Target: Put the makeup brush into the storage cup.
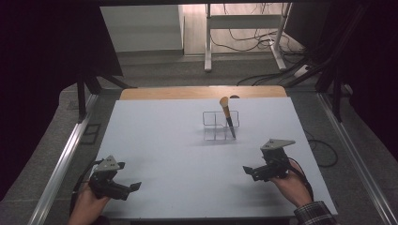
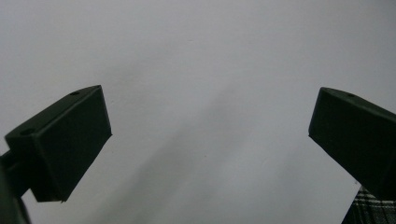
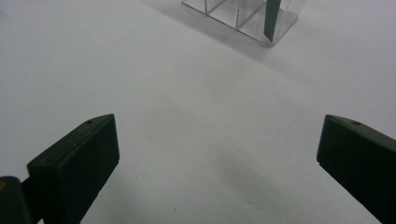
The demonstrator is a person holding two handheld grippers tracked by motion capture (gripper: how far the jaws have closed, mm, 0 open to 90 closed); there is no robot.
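The left tool (image 1: 133, 186) sits at lower left of the high view, jaws wide apart and empty; the right tool (image 1: 248, 170) at lower right is likewise wide open and empty. The brush (image 1: 228, 117) stands tilted in the clear organizer (image 1: 213, 123) at upper centre of the surface (image 1: 159, 140), head leaning up-left. It lies up and left of the right tool, the nearer one.

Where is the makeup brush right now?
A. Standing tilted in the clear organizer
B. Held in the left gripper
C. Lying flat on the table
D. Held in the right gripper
A: the makeup brush leans in a compartment of the clear organizer, bristles up; both grippers are open and empty.
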